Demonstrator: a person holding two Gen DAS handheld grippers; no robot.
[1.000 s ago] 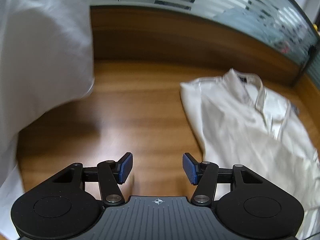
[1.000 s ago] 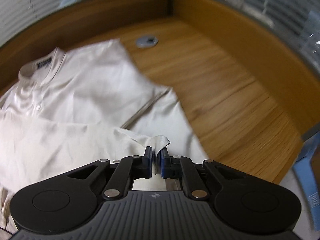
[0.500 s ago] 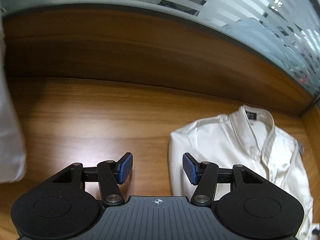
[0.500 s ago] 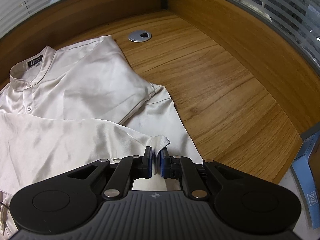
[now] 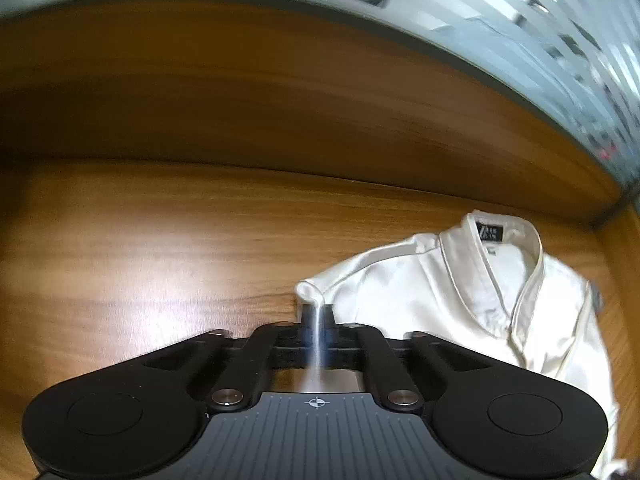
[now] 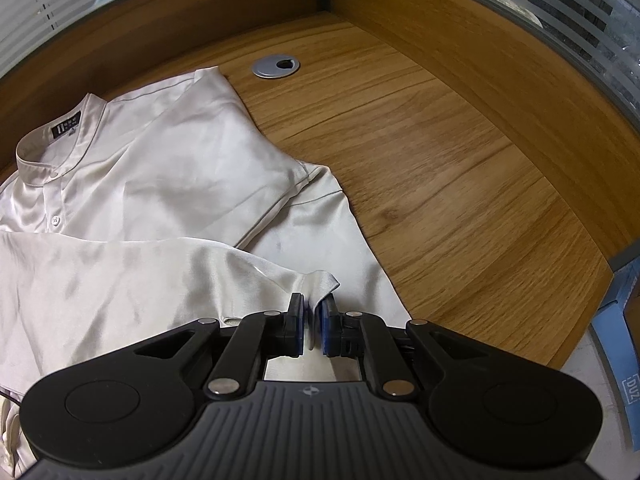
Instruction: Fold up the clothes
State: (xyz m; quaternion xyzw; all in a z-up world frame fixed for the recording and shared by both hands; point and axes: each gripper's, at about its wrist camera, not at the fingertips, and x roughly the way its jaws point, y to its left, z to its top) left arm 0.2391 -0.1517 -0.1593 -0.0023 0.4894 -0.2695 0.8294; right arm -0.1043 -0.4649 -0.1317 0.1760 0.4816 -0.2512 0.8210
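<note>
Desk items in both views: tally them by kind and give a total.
Shirt: 1
Cable grommet: 1
Blue box: 1
Grippers: 2, left gripper and right gripper, each with jaws closed on shirt fabric
Total: 5

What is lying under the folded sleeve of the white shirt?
Under the folded sleeve lies the shirt front, on the wooden desk. The lower buttons are covered. The right claw pinches the cuff.

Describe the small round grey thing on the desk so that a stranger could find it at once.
Look at the wooden desk, toward its far corner where the two wooden walls meet. Just beyond the shoulder of the cream shirt lies the cable grommet: a flat grey metal disc with a dark opening, the only round metal thing there.
</note>
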